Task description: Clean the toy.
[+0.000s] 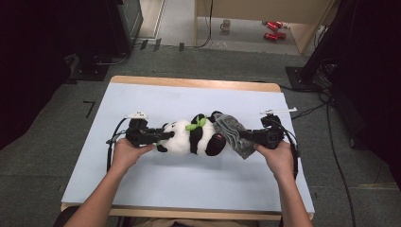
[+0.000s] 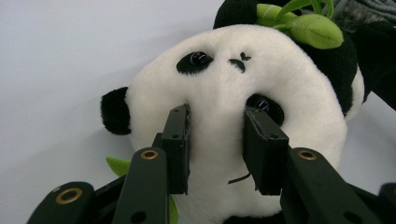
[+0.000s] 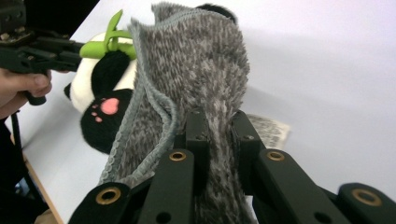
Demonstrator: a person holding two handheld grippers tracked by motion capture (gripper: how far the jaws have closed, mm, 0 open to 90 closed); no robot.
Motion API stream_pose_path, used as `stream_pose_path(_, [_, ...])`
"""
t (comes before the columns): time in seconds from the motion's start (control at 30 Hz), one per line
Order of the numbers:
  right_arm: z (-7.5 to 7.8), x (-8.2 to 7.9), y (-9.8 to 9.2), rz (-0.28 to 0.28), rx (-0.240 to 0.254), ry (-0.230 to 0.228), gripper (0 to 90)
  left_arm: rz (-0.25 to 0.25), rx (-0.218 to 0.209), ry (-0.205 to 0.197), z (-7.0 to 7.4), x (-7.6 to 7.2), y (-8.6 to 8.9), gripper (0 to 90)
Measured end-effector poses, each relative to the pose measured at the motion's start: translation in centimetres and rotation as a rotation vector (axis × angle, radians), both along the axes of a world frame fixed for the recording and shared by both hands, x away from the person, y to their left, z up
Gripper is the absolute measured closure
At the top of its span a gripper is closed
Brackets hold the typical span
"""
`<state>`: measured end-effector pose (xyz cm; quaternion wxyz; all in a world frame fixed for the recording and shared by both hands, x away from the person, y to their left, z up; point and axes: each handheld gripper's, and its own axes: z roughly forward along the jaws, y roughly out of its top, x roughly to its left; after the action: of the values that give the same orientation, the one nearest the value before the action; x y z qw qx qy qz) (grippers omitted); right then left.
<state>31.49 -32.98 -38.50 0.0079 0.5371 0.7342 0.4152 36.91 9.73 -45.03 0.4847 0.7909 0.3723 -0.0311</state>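
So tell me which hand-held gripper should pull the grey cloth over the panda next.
Right. The right hand-held gripper is already pinching the grey cloth; the left hand-held gripper is clamped on the panda, steadying its head.

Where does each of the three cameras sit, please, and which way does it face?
High view: above the person's side, looking forward and down on the table; both forearms and hands enter from below.
Left gripper view: rides the left tongs, facing the plush panda, whose head its jaws squeeze.
Right gripper view: rides the right tongs, clamped on the grey cloth; the other hand shows at the left.
All views share the panda.
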Motion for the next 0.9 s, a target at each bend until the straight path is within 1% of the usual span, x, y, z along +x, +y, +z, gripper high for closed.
stream_pose_path(0.07, [0.2, 0.0, -0.6, -0.023, -0.001, -0.009, 81.7, 0.000, -0.001, 0.001, 0.0, 0.0, 0.0, 64.0])
stream_pose_path(0.1, [0.5, -0.1, -1.1, -0.039, 0.003, -0.021, 81.7, -0.002, -0.002, 0.001, 0.0, 0.0, 0.0, 64.1])
stream_pose_path(0.13, [0.5, -0.1, -1.1, -0.039, 0.003, -0.021, 81.7, -0.005, -0.001, 0.001, 0.0, 0.0, 0.0, 64.1])
stream_pose_path(0.2, [0.9, 0.0, -1.6, -0.056, 0.020, -0.046, 81.7, -0.010, 0.000, -0.001, 0.0, 0.0, 0.0, 64.3])
stream_pose_path(0.3, [1.3, 0.2, -1.9, -0.061, 0.048, -0.075, 81.7, -0.016, 0.004, -0.004, 0.0, -0.2, -0.1, 64.9])
stream_pose_path(0.4, [2.0, 0.4, -1.7, -0.049, 0.072, -0.111, 81.7, -0.026, 0.007, -0.008, 0.0, -0.4, -0.1, 65.9])
stream_pose_path(0.43, [2.3, 0.6, -1.3, -0.033, 0.084, -0.129, 81.7, -0.033, 0.015, -0.014, 0.0, -0.6, -0.1, 66.3])
stream_pose_path(0.47, [2.3, 0.6, -1.3, -0.033, 0.084, -0.129, 81.7, -0.033, 0.015, -0.014, 0.0, -0.6, -0.1, 66.5])
stream_pose_path(0.57, [2.3, 1.6, -0.2, 0.002, 0.105, -0.148, 81.7, -0.036, 0.016, -0.016, 0.0, -0.9, -0.1, 67.0])
stream_pose_path(0.6, [2.3, 1.6, -0.2, 0.002, 0.105, -0.148, 81.7, -0.039, 0.018, -0.020, -0.1, -1.0, -0.1, 67.0])
stream_pose_path(0.67, [2.1, 2.1, 0.5, 0.020, 0.114, -0.143, 81.7, -0.039, 0.020, -0.024, -0.1, -1.2, 0.0, 67.1])
stream_pose_path(0.7, [2.0, 2.6, 1.2, 0.036, 0.118, -0.143, 81.7, -0.039, 0.020, -0.025, -0.1, -1.3, 0.0, 67.1])
stream_pose_path(0.73, [2.0, 2.6, 1.2, 0.036, 0.118, -0.143, 81.7, -0.038, 0.022, -0.030, -0.1, -1.4, 0.0, 67.1])
stream_pose_path(0.77, [1.9, 2.9, 1.7, 0.045, 0.117, -0.143, 81.6, -0.037, 0.022, -0.033, -0.1, -1.4, 0.0, 67.1])
stream_pose_path(0.9, [1.9, 3.5, 3.2, 0.085, 0.117, -0.161, 81.6, -0.030, 0.018, -0.038, -0.2, -1.6, 0.0, 67.0])
